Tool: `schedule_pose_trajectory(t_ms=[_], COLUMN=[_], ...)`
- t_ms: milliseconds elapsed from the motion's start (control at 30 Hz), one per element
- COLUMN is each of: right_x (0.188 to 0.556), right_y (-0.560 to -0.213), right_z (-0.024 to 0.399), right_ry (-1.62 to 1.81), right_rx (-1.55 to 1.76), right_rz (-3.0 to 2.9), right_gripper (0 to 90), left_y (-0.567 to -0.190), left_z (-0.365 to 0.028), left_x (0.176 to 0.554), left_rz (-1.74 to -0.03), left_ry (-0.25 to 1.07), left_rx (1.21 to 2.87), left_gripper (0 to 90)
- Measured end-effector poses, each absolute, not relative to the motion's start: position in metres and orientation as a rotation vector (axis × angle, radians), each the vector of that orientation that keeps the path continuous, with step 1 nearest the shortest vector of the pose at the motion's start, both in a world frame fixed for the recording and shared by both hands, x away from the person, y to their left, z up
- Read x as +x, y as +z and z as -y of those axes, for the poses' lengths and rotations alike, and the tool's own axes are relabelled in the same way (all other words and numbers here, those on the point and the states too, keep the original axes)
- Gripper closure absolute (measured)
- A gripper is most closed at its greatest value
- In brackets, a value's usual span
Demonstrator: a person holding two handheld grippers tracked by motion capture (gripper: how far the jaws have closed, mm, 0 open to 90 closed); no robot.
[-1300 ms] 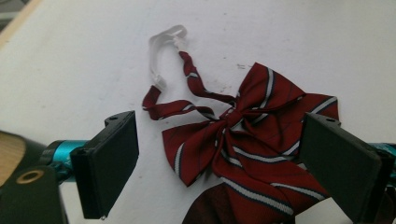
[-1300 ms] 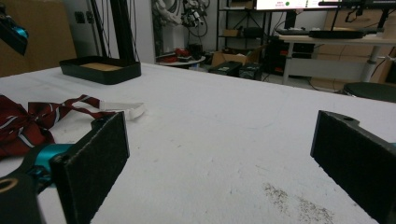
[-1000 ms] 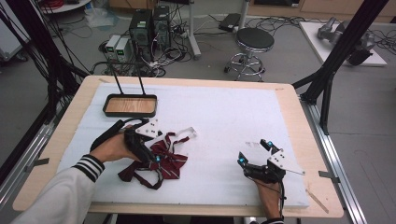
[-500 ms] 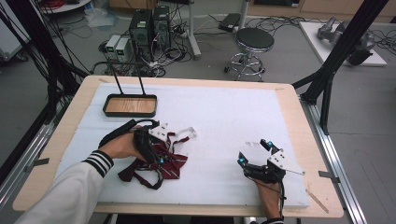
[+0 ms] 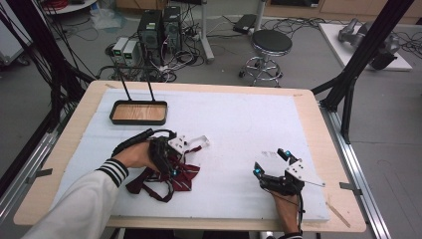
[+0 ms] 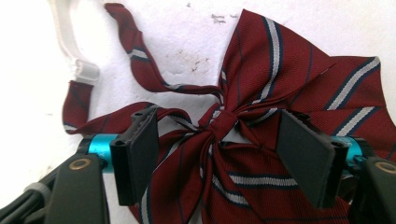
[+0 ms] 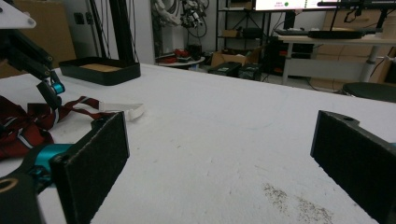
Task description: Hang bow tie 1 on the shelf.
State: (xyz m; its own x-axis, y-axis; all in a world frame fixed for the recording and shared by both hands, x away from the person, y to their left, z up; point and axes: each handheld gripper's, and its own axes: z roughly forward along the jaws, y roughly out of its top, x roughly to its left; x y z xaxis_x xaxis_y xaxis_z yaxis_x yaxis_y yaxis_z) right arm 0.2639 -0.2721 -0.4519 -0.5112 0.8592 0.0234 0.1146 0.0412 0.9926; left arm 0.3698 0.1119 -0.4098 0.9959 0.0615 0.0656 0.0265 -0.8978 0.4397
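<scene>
Bow tie (image 6: 261,116) lies near the table's front-left corner, knot between your left gripper (image 6: 224,158) pads, jaws just closing, unclenched; right gripper (image 7: 224,163) released

Maroon striped bow tie (image 6: 261,116), flat on mat

Bow tie sitting left, tray behind it

I'm seeing the bow tie (image 5: 171,174) lying on the table (image 5: 239,124) under my left gripper (image 5: 171,167), the tray (image 5: 139,112) sitting behind, my right gripper (image 5: 273,164) resting well apart.
</scene>
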Motion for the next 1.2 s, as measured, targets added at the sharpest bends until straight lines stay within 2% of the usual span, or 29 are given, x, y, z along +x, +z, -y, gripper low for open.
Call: schedule_pose_trajectory(t_ms=[467, 667, 867, 967, 1200], right_x=[0.2639, 0.2639, 0.2639, 0.2638, 0.2638], right_y=[-0.4519, -0.4519, -0.4519, -0.4519, -0.4519], right_z=[0.2722, 0.2723, 0.2723, 0.2723, 0.2723], right_ry=[1.526, 1.527, 1.527, 1.526, 1.527], right_rx=[0.988, 0.989, 0.989, 0.988, 0.990], right_rz=[-1.700, -1.699, -1.699, -1.700, -1.699], right_gripper=[3.6, 3.6, 3.6, 3.6, 3.6], left_y=[-0.4155, -0.4149, -0.4115, -0.4110, -0.4086], left_z=[-0.1075, -0.1099, -0.1101, -0.1096, -0.1103], left_x=[0.3750, 0.3763, 0.3735, 0.3721, 0.3708], left_rz=[-0.053, -0.061, -0.016, -0.001, -0.009], left_ry=[0.063, 0.018, 0.034, 0.047, 0.064], left_rx=[2.727, 2.714, 2.733, 2.736, 2.721], left_gripper=[36.2, 45.0, 67.8, 71.1, 72.0])
